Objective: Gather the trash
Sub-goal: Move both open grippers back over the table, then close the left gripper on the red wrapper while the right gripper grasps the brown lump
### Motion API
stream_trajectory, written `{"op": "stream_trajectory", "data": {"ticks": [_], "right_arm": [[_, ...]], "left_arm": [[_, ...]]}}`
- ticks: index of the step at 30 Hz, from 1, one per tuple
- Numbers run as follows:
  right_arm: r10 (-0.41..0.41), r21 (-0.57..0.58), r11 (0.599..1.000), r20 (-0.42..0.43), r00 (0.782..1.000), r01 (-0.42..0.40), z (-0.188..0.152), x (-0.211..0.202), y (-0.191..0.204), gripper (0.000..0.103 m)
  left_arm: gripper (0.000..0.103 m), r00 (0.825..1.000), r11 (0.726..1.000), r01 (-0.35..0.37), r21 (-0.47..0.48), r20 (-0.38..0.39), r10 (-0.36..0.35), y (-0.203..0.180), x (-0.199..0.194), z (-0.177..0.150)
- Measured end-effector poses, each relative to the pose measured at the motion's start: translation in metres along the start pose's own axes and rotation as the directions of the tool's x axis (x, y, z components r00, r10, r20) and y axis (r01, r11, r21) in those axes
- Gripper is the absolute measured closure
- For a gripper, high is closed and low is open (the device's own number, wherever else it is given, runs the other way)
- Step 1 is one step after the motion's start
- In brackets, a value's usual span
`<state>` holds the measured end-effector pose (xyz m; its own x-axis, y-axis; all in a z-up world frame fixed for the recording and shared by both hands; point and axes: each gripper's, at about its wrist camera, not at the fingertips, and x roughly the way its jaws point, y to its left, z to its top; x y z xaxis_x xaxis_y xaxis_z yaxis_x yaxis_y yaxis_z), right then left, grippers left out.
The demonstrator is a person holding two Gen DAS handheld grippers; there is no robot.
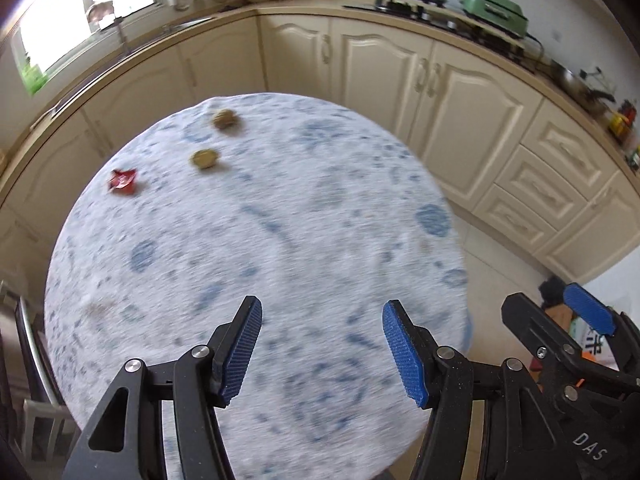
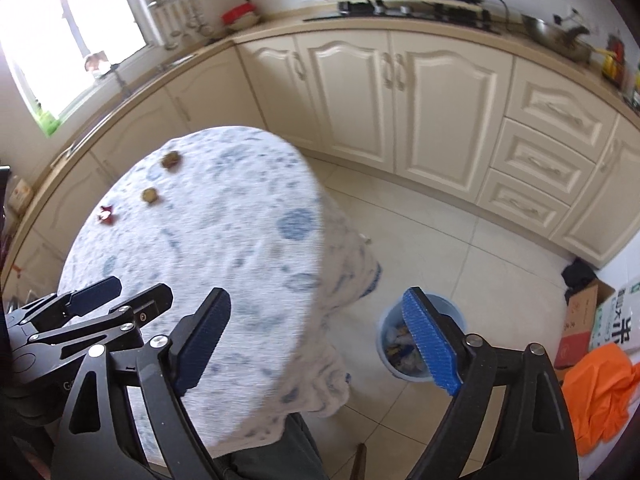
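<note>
A round table with a white and blue cloth (image 1: 280, 240) carries three bits of trash at its far left: a crumpled red wrapper (image 1: 123, 181), a yellow-brown piece (image 1: 205, 158) and a brown piece (image 1: 226, 119). They also show in the right wrist view: the wrapper (image 2: 106, 213), one piece (image 2: 150, 195), the other (image 2: 172, 159). My left gripper (image 1: 322, 350) is open and empty above the table's near edge. My right gripper (image 2: 320, 340) is open and empty beside the table's right edge. A blue bin (image 2: 390, 316) holding trash stands on the floor behind its right finger.
Cream kitchen cabinets (image 1: 384, 68) curve around behind the table, with a worktop, hob and green appliance (image 1: 494, 10). Cardboard boxes (image 2: 580, 320) and an orange cloth (image 2: 600, 392) lie on the tiled floor at right. A chair (image 1: 36, 360) stands at the table's left.
</note>
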<state>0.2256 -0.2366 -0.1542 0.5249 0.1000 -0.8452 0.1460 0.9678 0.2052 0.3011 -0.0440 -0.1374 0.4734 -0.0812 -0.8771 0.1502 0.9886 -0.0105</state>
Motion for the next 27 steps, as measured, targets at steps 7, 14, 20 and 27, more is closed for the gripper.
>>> {"op": "stream_trajectory", "data": {"ticks": [7,14,20,27], "right_arm": [[0.052,-0.098,0.994,-0.015,0.999,-0.053,-0.004,0.013,0.077,0.004],[0.065,-0.215,0.974,-0.041,0.997,-0.072,-0.002,0.033,0.148,0.002],[0.061,-0.278,0.957,-0.081,0.995,-0.082,0.016,0.063,0.194,0.002],[0.053,-0.314,0.945,-0.123,0.991,-0.089,0.049,0.107,0.228,0.002]], "left_arm": [[0.044,0.999,0.991,-0.051,-0.121,0.011,0.053,0.082,-0.017,-0.025],[0.043,0.995,0.968,-0.097,-0.232,0.000,0.099,0.156,-0.021,-0.038],[0.041,0.994,0.946,-0.110,-0.305,-0.023,0.108,0.208,-0.009,-0.024],[0.032,0.995,0.921,-0.104,-0.376,-0.053,0.090,0.255,0.027,0.017]]}}
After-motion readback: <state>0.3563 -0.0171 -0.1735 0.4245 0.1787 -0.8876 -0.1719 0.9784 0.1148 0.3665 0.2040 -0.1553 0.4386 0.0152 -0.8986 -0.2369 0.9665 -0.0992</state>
